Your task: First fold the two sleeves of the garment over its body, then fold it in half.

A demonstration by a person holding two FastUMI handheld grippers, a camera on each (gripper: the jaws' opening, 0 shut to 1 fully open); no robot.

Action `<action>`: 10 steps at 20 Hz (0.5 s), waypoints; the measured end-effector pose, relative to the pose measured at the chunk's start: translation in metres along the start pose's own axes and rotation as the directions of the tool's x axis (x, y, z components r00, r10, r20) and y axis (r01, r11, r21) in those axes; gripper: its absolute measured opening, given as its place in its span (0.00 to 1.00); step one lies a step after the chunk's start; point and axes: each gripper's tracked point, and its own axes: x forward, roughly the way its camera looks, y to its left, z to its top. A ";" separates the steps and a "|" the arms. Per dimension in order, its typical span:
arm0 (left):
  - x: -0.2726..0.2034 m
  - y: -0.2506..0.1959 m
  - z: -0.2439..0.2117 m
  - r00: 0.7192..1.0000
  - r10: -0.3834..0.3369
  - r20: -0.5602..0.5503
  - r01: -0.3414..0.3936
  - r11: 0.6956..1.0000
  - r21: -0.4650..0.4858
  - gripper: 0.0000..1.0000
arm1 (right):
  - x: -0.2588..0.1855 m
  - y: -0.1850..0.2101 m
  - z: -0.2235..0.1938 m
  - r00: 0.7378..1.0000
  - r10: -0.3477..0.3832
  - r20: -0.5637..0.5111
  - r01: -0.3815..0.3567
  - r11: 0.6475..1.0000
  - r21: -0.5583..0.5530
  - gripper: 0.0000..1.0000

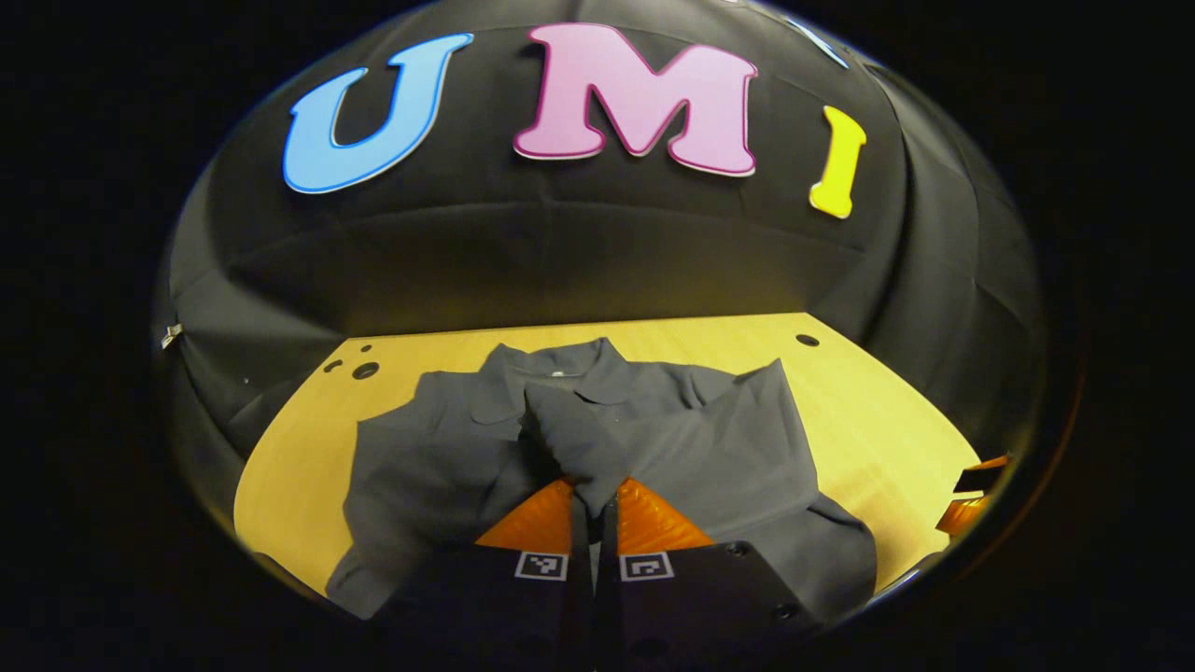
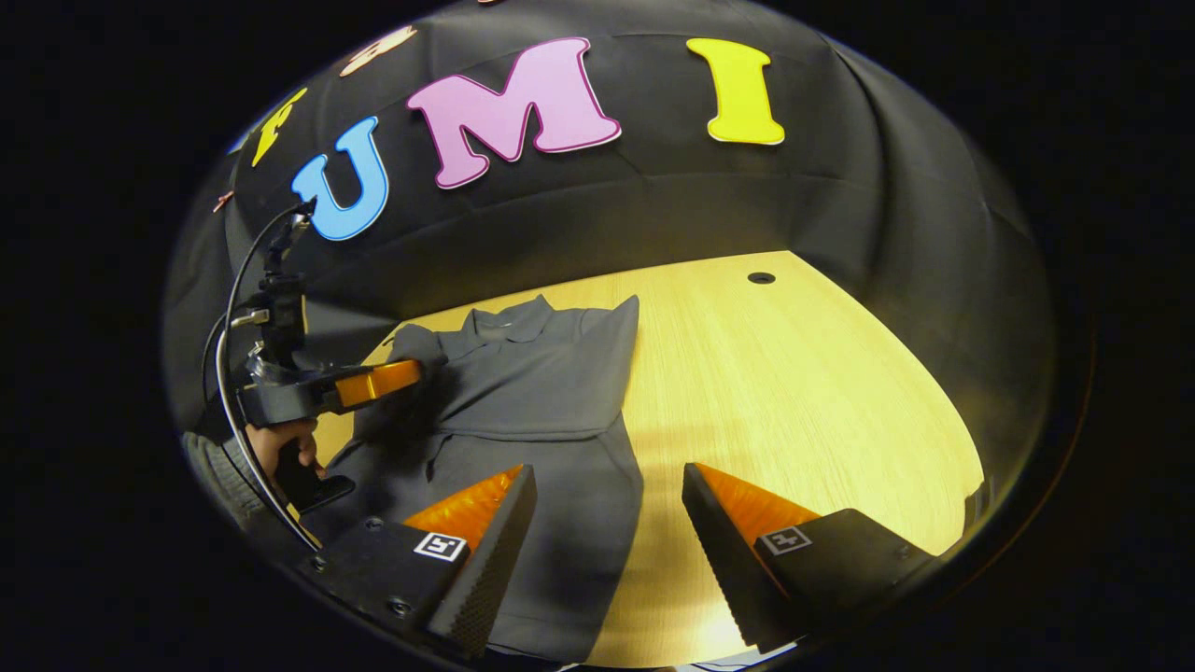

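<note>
Left gripper view: left tool (image 1: 594, 499) pinches garment (image 1: 709, 439) sleeve.

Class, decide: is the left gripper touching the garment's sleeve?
Touching. In the left gripper view, the left gripper has its jaws closed on the sleeve, lifted over the garment.

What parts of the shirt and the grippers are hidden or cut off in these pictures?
- Left gripper view: the left gripper is shut on a fold of the garment; its own body hides the hem below.
- Right gripper view: the garment's lower edge runs behind the right gripper and off the bottom edge.
- Right gripper view: the hand holding the left gripper is partly hidden by the handle and cable.
</note>
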 end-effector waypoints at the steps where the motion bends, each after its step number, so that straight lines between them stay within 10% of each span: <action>1: 0.006 -0.007 -0.005 1.000 -0.001 -0.009 0.001 1.000 0.015 0.07 | 0.001 -0.004 -0.002 1.000 0.002 -0.007 -0.002 1.000 -0.001 0.98; 10: 0.031 -0.072 -0.043 0.988 -0.120 -0.101 0.122 0.992 0.011 0.38 | 0.009 -0.031 -0.009 0.999 0.019 -0.048 -0.019 1.000 0.004 0.98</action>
